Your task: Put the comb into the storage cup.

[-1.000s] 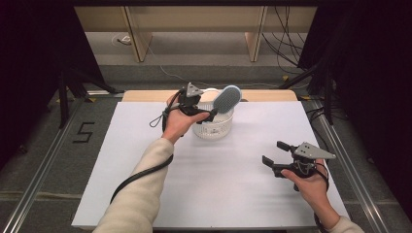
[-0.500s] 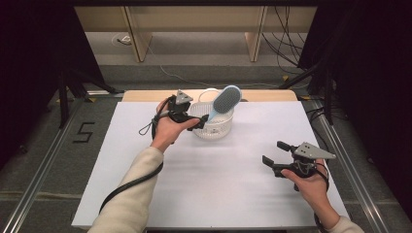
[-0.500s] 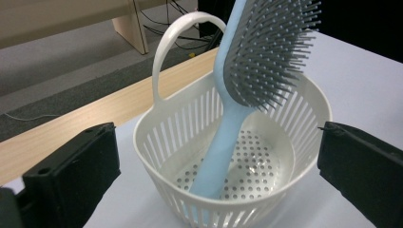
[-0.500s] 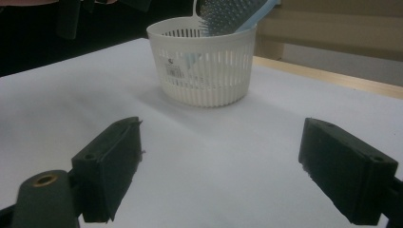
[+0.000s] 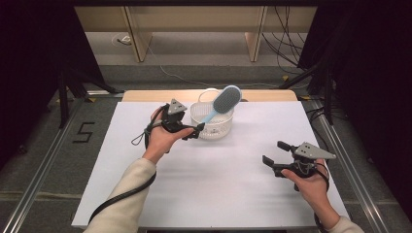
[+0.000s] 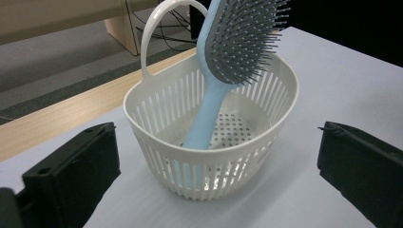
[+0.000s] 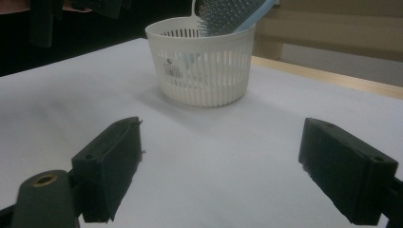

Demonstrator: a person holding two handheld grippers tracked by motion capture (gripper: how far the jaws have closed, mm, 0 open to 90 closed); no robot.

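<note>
A white slotted basket (image 5: 212, 127) with a loop handle stands at the back middle of the white table (image 5: 204, 189). A light-blue hairbrush (image 5: 226, 99) leans in it, handle down and bristle head sticking out over the right rim. My left gripper (image 5: 196, 131) is just left of the basket, open and holding nothing. In the left gripper view the basket (image 6: 214, 166) and hairbrush (image 6: 240, 38) sit close ahead of the left gripper (image 6: 216, 142). My right gripper (image 5: 273, 152) rests open at the near right, far from the basket (image 7: 204, 71) and hairbrush (image 7: 228, 12).
A wooden strip (image 5: 145, 95) runs along the table's far edge, with wooden furniture legs (image 5: 138, 41) and cables (image 5: 286, 53) on the floor beyond. Metal rails (image 5: 43, 160) flank the table. White surface lies bare between the grippers.
My left gripper has drawn back from the basket, leftward and toward the person, with its jaws apart. The hairbrush stays leaning in the basket. The right gripper has not moved.
</note>
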